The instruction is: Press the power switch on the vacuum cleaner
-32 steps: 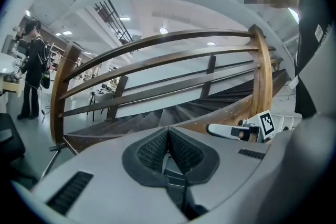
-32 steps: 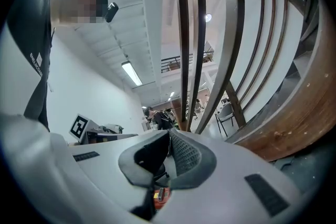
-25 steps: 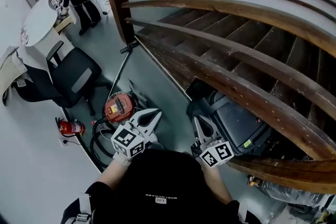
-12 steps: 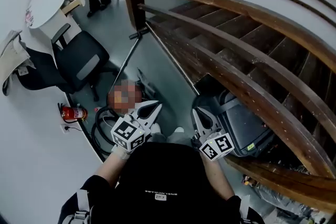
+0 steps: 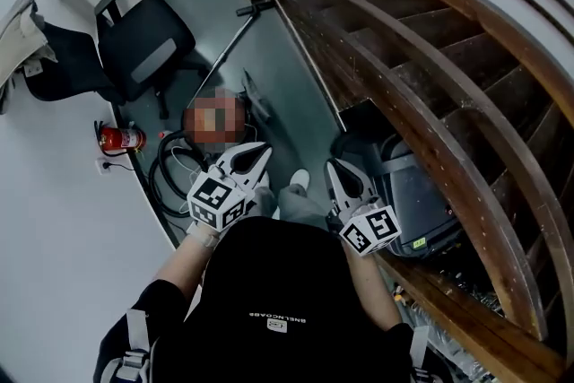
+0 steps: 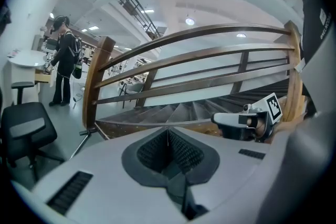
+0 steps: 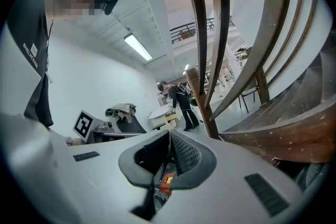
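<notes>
Top-down view of a standing person in a black top, w/ a gripper held out in front in each hand. The red vacuum cleaner (image 5: 215,117) sits on the grey floor ahead, mostly under a blur patch, so its power switch can't be made out.

The left gripper (image 5: 259,150) is on the near-right side of the vacuum, apart from it. Its jaws are closed tip to tip w/ nothing between. The right gripper (image 5: 333,166) is further right of the vacuum, jaws likewise pressed together and empty.

A black hose (image 5: 169,182) coils at the vacuum's near-left. A wand (image 5: 226,51) runs away beyond it.

A red fire extinguisher (image 5: 119,138) lies left of the vacuum. An office chair (image 5: 146,49) stands beyond-left, and a wooden staircase (image 5: 421,40) is on the right.
</notes>
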Available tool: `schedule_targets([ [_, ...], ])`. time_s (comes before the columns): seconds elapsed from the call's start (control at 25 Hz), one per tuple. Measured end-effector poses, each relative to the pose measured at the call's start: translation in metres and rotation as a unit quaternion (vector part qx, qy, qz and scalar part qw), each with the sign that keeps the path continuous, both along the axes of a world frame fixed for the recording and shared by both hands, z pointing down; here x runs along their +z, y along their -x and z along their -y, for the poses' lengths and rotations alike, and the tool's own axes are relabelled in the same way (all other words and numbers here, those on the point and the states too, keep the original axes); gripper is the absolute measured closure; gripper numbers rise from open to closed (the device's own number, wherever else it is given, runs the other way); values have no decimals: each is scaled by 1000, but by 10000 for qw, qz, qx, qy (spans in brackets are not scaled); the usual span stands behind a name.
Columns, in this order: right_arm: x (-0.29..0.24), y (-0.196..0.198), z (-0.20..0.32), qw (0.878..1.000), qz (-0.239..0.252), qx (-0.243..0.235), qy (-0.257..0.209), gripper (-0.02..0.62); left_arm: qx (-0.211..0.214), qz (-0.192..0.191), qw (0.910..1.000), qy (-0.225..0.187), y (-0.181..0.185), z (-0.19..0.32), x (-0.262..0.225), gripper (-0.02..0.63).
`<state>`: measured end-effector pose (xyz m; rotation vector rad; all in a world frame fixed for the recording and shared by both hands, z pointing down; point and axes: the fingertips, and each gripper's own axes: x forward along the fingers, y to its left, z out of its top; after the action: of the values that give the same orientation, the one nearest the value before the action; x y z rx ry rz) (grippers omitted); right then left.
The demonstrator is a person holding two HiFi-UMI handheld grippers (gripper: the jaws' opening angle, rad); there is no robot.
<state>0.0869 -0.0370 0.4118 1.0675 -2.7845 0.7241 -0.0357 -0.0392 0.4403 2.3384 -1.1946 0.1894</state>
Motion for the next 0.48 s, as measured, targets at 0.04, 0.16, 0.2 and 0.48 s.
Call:
schedule_targets([
  [0.04,3,2,1,10000,-24,-86,27,563,-110,5,9999,63,4,2,7,589],
  [0.16,13,9,4,9995,-94,-295,105,563,-425,27,9987,285,19,6,31,589],
  [0.2,16,13,5,9992,-123,-365,140,563,-532,40,9979,380,25,6,40,589],
  [0.48,51,45,6,9940,-410,-931,415,563,-1106,378,9884,967,75,12,110,589],
])
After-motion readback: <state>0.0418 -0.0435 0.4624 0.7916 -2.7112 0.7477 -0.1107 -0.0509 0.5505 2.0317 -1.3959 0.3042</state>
